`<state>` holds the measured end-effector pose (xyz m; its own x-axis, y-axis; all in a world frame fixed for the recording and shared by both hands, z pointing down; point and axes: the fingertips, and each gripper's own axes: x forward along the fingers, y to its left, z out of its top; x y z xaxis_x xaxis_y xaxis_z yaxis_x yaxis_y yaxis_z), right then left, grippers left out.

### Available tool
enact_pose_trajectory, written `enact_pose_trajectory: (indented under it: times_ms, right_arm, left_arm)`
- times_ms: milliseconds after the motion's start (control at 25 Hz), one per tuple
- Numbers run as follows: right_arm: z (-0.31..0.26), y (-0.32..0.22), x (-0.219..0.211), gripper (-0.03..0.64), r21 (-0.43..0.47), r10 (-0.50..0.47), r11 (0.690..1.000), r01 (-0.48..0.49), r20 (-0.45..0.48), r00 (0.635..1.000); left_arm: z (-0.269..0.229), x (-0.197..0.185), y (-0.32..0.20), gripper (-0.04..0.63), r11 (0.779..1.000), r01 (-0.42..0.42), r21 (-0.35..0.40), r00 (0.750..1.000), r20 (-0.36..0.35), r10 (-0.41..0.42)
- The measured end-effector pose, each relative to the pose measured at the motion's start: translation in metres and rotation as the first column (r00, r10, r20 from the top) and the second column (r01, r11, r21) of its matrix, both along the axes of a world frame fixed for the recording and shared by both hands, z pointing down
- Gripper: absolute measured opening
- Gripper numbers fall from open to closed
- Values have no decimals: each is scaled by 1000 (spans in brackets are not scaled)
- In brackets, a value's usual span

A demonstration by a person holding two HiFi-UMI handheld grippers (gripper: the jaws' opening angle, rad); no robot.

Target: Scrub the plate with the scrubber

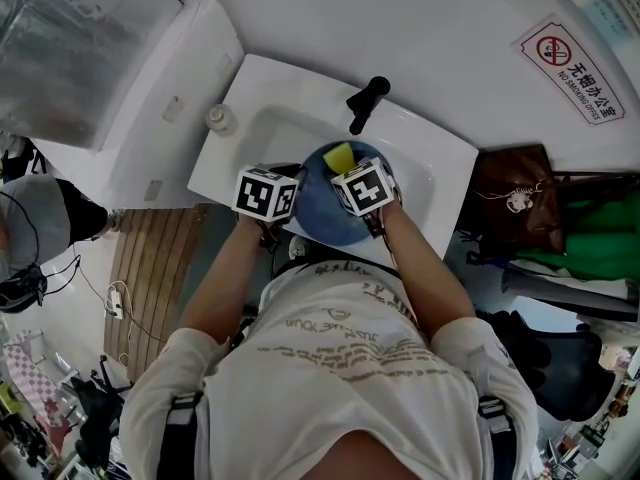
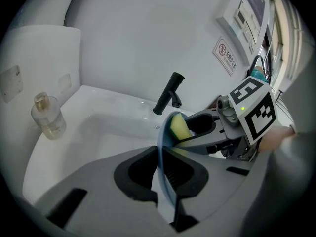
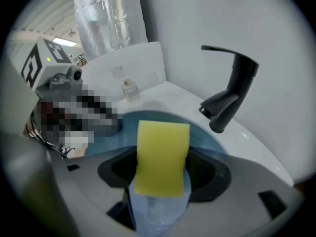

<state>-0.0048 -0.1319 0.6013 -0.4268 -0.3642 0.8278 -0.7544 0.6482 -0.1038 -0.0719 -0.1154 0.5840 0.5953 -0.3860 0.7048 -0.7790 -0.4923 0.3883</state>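
Note:
A blue plate (image 1: 318, 208) is held on edge over the white sink (image 1: 420, 158). My left gripper (image 2: 163, 176) is shut on the plate's rim (image 2: 160, 147), which runs as a thin blue line between its jaws. A yellow scrubber (image 3: 162, 157) with a green backing is clamped in my right gripper (image 3: 161, 177), and its yellow face lies against the plate's blue surface (image 3: 210, 141). In the head view the scrubber (image 1: 338, 155) shows at the plate's far edge, between the left gripper (image 1: 290, 190) and the right gripper (image 1: 350, 173). The left gripper view has the scrubber (image 2: 178, 128) beside the rim.
A black faucet (image 1: 366, 100) stands at the back of the sink, just beyond the plate. A small clear bottle (image 1: 220, 119) sits on the sink's back left corner. A white cabinet (image 1: 150, 98) flanks the left; bags (image 1: 520, 203) lie on the right.

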Motion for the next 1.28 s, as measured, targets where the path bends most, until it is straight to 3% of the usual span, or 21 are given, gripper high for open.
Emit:
enact_pose_trajectory:
  times_ms: [240, 680, 1040, 1280]
  right_arm:
    - [-15, -2, -3, 267, 56, 20, 998, -25, 88, 996]
    - [6, -3, 26, 252, 41, 84, 996, -83, -24, 996]
    - [7, -2, 41, 253, 15, 146, 989, -146, -17, 989]
    - [13, -2, 63, 252, 43, 171, 985, -168, -111, 979]
  left_arm:
    - [3, 2, 0, 40, 1000, 6, -16, 1000, -13, -6]
    - [-1, 4, 0, 40, 1000, 7, -21, 1000, -30, -8]
    - [-2, 9, 3, 40, 1000, -7, -13, 999, -33, 7]
    - [1, -1, -1, 40, 999, 32, -14, 999, -36, -33]
